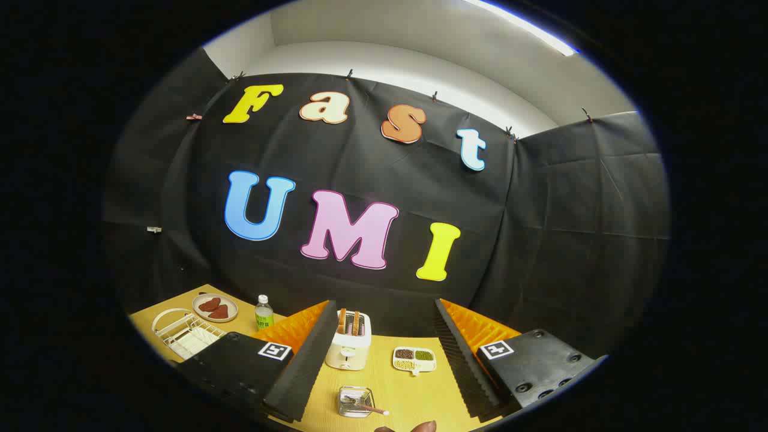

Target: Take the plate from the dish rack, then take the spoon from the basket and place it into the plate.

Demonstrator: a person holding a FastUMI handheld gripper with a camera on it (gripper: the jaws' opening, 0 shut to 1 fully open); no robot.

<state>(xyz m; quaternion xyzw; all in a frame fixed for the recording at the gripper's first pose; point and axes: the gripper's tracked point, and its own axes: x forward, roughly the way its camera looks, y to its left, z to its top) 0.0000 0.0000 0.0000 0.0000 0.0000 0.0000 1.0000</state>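
My gripper [384, 307] is open and held above the wooden table [384, 384], nothing between its fingers. A small clear basket [355, 401] sits on the table between the fingers, close to me, with a spoon [367, 408] lying in it, handle sticking out to the right. The white wire dish rack [180, 333] stands far off, beyond the left finger, with what looks like a pale plate [193, 343] lying in it. The left finger hides the rack's near corner.
Between the fingers stand a cream toaster [348, 343] with bread in its slots and a white divided dish [414, 359] of beans. Behind the rack are a plate of reddish pieces [215, 308] and a small bottle [263, 312]. A person's fingertips [414, 427] show nearest me.
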